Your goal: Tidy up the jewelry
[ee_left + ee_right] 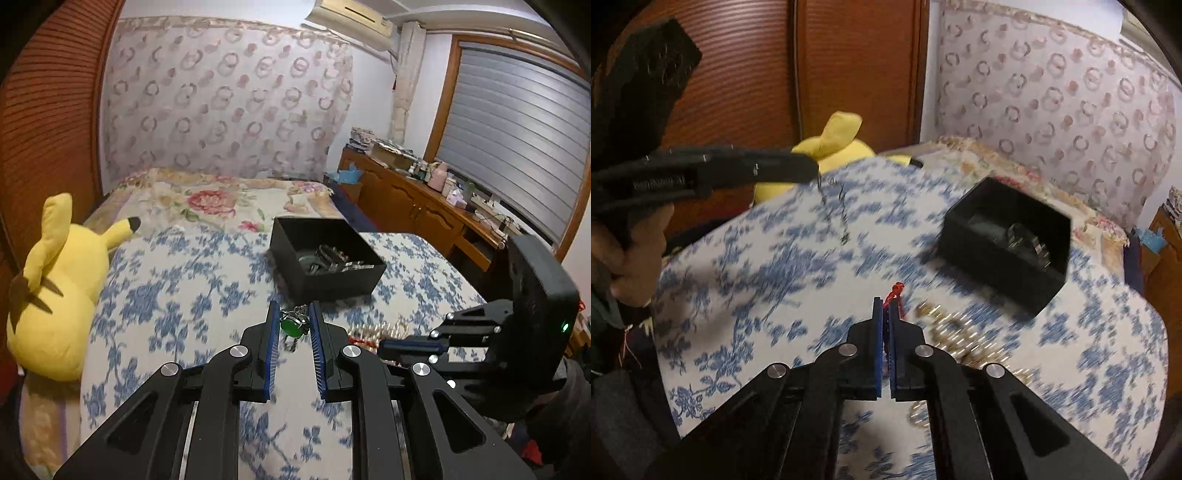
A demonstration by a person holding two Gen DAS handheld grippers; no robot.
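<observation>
My left gripper (293, 308) is shut on a green stone pendant (293, 325) with a silver chain. In the right wrist view that chain (834, 210) dangles from the left gripper (812, 170) above the bed. My right gripper (885, 301) is shut on the red cord (895, 290) of a gold bead bracelet (960, 334), which trails on the blue floral bedspread (768, 266). From the left wrist the right gripper (386, 347) shows low at the right, beside the beads (388, 326). A black open box (340, 282) (990, 273) holding silver jewelry stands further back.
A yellow plush toy (55, 295) (838, 140) lies at the bed's left edge against a wooden wardrobe (857, 74). A cluttered wooden sideboard (417, 206) runs along the right under the window. A person's hand (628, 254) grips the left tool.
</observation>
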